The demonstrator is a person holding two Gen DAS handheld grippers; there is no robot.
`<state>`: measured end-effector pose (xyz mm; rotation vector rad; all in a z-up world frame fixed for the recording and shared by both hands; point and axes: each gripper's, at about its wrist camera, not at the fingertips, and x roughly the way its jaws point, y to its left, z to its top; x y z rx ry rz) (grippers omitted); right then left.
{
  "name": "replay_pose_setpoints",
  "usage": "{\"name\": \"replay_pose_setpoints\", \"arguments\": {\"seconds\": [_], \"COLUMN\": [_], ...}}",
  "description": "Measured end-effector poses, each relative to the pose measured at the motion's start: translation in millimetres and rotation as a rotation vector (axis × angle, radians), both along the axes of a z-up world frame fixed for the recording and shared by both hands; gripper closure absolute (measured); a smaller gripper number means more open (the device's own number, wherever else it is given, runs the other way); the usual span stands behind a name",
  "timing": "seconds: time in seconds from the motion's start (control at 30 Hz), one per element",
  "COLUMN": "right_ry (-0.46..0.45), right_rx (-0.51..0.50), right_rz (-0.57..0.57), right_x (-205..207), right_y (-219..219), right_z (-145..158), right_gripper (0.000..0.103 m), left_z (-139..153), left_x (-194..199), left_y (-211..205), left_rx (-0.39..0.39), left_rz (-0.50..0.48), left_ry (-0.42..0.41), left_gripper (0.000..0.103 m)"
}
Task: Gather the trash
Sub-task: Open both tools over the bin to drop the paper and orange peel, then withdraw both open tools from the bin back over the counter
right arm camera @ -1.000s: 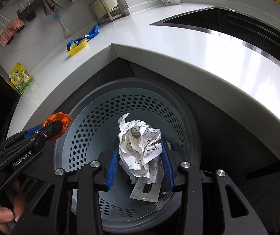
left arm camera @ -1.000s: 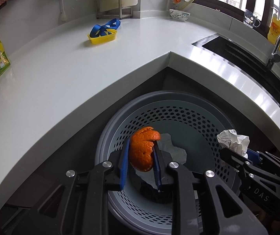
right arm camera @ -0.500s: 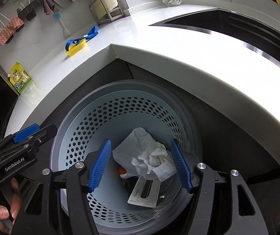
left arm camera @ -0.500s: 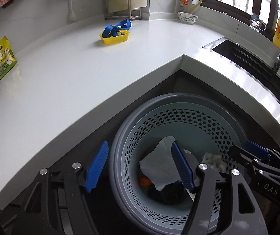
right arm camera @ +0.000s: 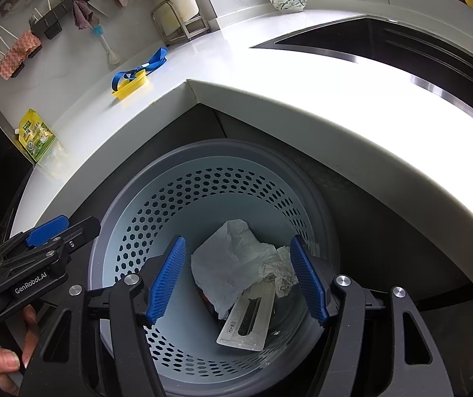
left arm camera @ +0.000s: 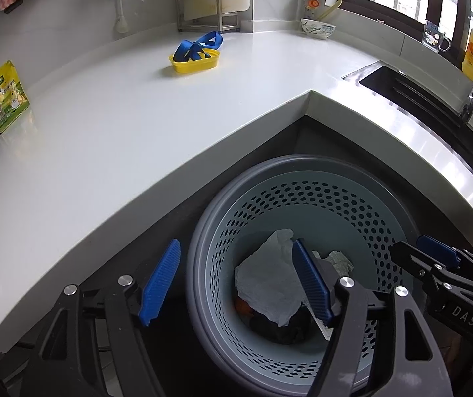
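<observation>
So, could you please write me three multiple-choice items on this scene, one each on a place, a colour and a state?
1. Where is the crumpled paper?
A. on the countertop
B. in the perforated bin
C. in the sink

2. What colour is the small tray on the countertop?
A. yellow
B. red
C. green

3. How do the jaws of the right tool stand?
A. shut on paper
B. shut and empty
C. open and empty

Answers:
1 B, it lies on the bin's floor beside the white tissue.
2 A, yellow, with a blue strap in it.
3 C, the blue pads stand apart above the trash.
</observation>
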<state>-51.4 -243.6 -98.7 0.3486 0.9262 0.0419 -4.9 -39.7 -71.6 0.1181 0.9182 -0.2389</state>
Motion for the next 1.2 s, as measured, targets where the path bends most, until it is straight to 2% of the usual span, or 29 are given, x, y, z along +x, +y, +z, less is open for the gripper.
{"name": "replay_pose_setpoints", "arguments": {"seconds": [0.23, 0.57, 0.73, 0.87, 1.2], "right_ry": [-0.017, -0.061, -0.086, -0.117, -0.17], "right_rx": [0.004, 0.002, -0.003, -0.021, -0.089], "right_rz": [-0.002, 0.012, 0.049, 0.077, 0.203], "right_x": [1.9, 23.9, 57.9, 93.2, 197.3], "right_y": [0.6, 6.5, 14.8, 26.7, 84.2], "right_z": [6.5, 31.8, 54.4, 74.6, 104.9], "right_gripper": [0.04, 0.04, 0.04, 0.039, 0.038], "left_z": [10.2, 34.8, 58.3, 76.3, 87.2], "left_x": [2.5, 16.1, 35.5, 56.4, 105.6], "left_y": [5.5, 34.2, 51.2, 68.2, 103.1], "left_rx": [-0.021, -0.039, -0.026, -0.027, -0.035], "left_rz": [0.013, 0.101, 0.153, 0.212, 0.315], "left_ry": [-0.014, -0.076, -0.144, -0.201, -0.225], "left_gripper": [0.031, 0.024, 0.02, 0.012, 0.009]}}
